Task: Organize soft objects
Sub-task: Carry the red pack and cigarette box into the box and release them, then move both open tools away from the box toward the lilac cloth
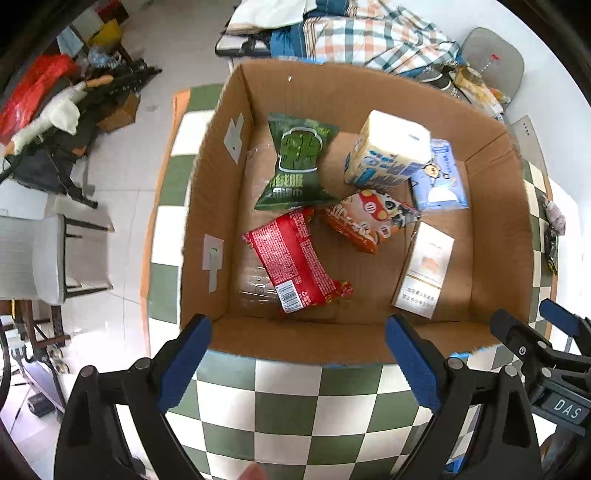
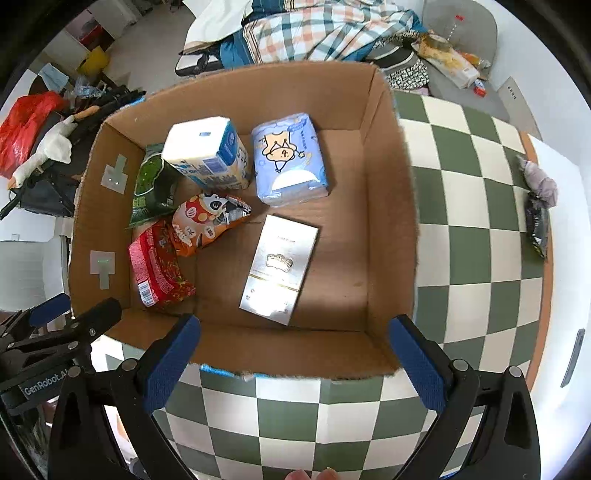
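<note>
An open cardboard box (image 1: 369,343) (image 2: 391,206) stands on a green-and-white checkered table. Inside lie a green wipes pack (image 1: 295,162) (image 2: 149,184), a red snack pack (image 1: 295,262) (image 2: 159,266), an orange cartoon pack (image 1: 369,218) (image 2: 207,221), a white-blue tissue pack (image 1: 388,151) (image 2: 207,151), a light blue tissue pack (image 1: 441,177) (image 2: 288,158) and a flat white carton (image 1: 424,269) (image 2: 280,266). My left gripper (image 1: 299,365) is open and empty above the box's near wall. My right gripper (image 2: 295,363) is open and empty there too, and shows at the right of the left view (image 1: 532,332).
A grey cloth bundle (image 2: 539,181) and a dark packet (image 2: 537,229) lie at the table's right edge (image 2: 543,280). A plaid blanket (image 2: 317,33) lies behind the box. A white chair (image 1: 44,258), a red bag (image 1: 33,88) and clutter stand on the floor at left.
</note>
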The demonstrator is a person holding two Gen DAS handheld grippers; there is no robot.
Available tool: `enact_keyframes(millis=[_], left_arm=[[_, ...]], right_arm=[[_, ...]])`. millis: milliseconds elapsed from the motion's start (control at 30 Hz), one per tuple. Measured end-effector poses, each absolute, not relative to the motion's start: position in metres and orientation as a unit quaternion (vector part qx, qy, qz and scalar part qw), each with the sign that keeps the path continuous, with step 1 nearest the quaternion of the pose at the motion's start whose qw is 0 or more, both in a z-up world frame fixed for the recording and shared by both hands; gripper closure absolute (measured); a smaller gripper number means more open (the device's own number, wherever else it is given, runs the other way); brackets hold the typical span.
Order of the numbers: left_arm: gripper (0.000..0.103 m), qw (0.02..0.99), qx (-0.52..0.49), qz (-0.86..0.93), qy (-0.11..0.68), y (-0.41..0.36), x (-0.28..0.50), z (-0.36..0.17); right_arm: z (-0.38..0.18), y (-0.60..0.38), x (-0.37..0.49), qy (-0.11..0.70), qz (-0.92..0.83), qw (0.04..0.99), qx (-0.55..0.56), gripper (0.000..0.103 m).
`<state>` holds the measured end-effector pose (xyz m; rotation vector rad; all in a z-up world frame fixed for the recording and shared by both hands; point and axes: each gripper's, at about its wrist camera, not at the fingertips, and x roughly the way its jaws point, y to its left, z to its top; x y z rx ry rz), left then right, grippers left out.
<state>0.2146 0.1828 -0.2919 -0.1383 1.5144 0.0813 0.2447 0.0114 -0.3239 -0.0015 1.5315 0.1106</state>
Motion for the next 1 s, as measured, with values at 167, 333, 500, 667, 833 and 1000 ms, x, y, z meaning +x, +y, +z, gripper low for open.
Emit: enact_keyframes(millis=[167, 333, 500, 667, 833, 1000], left_arm=[[0.007, 0.746, -0.046, 0.036, 0.664, 0.174, 0.198, -0.263], [0.007, 0.764, -0.042, 0.029, 0.643, 0.166, 0.183, -0.236], [0.007, 0.778, -0.032, 0.026, 0.627, 0.158, 0.169, -0.211], [0.007, 0.786, -0.033, 0.023, 0.617, 0.146, 0.167, -0.189], [0.007, 0.801, 0.003, 0.010, 0.598, 0.106, 0.183, -0.165], [0.007, 0.811, 0.078, -0.025, 0.579, 0.026, 0.223, -0.158]], right_arm=[[-0.302, 0.010, 0.230, 0.677, 0.055, 0.733, -0.011, 0.000], [-0.272, 0.002, 0.210, 0.658, 0.058, 0.751, -0.009, 0.000], [-0.240, -0.007, 0.194, 0.638, 0.069, 0.767, 0.000, 0.000], [-0.219, -0.017, 0.185, 0.629, 0.085, 0.772, 0.021, 0.000], [-0.212, -0.054, 0.187, 0.632, 0.091, 0.768, 0.060, 0.000], [-0.219, -0.130, 0.202, 0.635, 0.054, 0.764, 0.096, 0.000]])
